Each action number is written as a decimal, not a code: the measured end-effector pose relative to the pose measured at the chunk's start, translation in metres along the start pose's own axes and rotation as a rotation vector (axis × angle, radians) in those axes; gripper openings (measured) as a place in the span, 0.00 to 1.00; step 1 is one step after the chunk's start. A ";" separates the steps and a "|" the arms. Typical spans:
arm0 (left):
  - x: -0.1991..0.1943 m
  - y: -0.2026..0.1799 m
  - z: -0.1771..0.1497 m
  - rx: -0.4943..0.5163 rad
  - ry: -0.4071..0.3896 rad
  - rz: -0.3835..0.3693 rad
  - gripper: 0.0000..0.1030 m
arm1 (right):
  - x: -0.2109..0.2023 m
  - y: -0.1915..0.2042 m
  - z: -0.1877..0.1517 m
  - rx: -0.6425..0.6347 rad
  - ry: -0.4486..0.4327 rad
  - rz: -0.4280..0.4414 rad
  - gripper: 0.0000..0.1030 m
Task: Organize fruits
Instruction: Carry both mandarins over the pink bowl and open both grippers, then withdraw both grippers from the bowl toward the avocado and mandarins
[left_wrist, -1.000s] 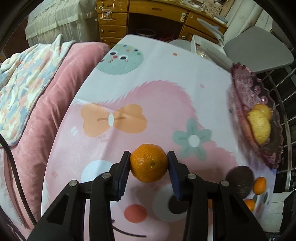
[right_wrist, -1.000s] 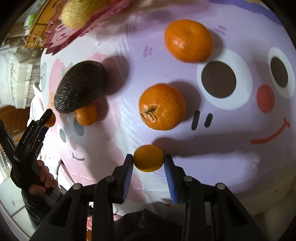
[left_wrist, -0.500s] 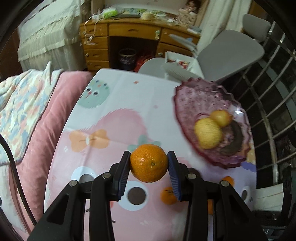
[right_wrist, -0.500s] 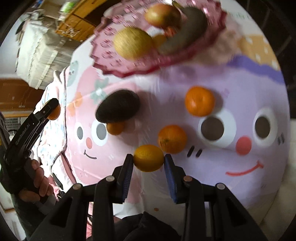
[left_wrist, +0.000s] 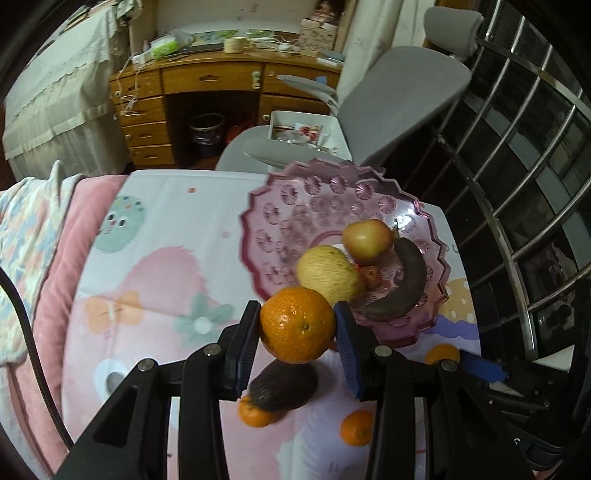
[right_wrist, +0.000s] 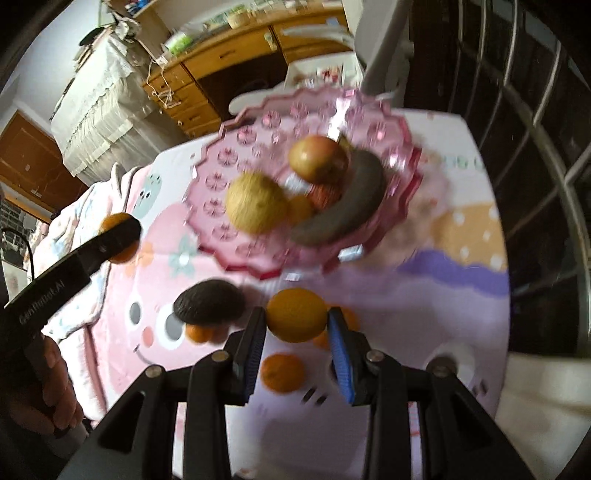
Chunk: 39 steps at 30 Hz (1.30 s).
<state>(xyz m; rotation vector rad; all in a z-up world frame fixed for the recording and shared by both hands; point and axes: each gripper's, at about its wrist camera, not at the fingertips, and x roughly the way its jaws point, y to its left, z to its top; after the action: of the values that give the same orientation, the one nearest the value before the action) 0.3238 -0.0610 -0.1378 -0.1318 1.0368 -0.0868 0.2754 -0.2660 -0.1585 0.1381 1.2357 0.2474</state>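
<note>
Left tongs (left_wrist: 297, 328) gripping mandarin (left_wrist: 297, 324), right tongs (right_wrist: 297, 328) gripping orange (right_wrist: 296, 315) (blurred)

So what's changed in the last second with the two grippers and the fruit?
Both grippers rose and swung toward the pink bowl, now close ahead. The left gripper still clamps its orange; the right gripper still clamps its smaller orange. The avocado and loose oranges stayed on the cloth.

Blurred white lettering, seemingly "GenRobot.AI", runs along the left gripper (right_wrist: 120, 236) arm.
</note>
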 end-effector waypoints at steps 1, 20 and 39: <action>0.007 -0.003 0.000 0.004 -0.001 0.009 0.37 | 0.002 -0.002 0.003 -0.015 -0.006 -0.010 0.34; 0.074 -0.030 -0.007 0.050 0.060 -0.054 0.38 | 0.044 -0.021 0.034 -0.167 -0.183 0.019 0.34; 0.010 -0.008 -0.014 -0.010 0.026 -0.016 0.65 | 0.000 -0.022 0.023 -0.114 -0.214 -0.010 0.41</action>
<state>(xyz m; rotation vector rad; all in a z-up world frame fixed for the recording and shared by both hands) 0.3166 -0.0708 -0.1526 -0.1481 1.0624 -0.0983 0.2993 -0.2867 -0.1561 0.0580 1.0070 0.2857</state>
